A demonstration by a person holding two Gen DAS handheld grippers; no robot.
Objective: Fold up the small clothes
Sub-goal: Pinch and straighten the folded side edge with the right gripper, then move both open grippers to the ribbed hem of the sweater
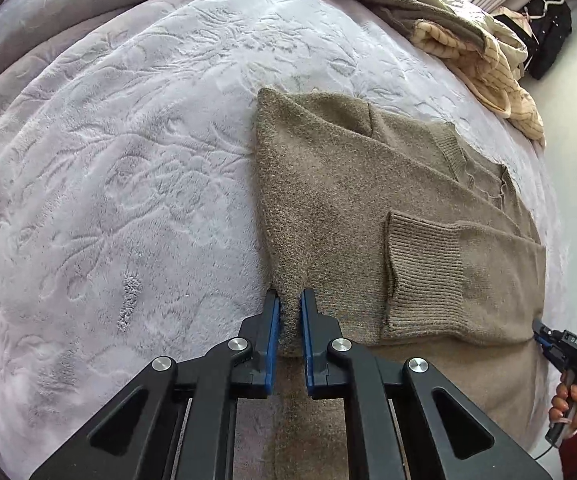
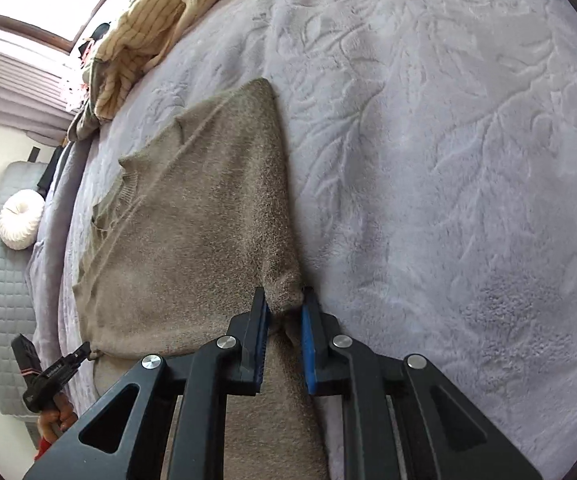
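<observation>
While your left gripper (image 1: 288, 308) and right gripper (image 2: 284, 306) each pinched a near corner of the brown sweater (image 1: 368, 200) spread on the bedspread (image 1: 108, 160), you needed level, matched lifts to fold squarely.

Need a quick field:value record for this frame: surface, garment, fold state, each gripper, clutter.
surface: lavender embossed blanket on a bed
garment: brown knit sweater, lying flat
fold state: sleeves folded in over the body, ribbed cuff on top
left gripper: shut on the sweater's near corner
right gripper: shut on the sweater's other near corner
clutter: cream striped clothing pile at the far edge of the bed
next step (guess): lift both corners and fold the hem end toward the collar
</observation>
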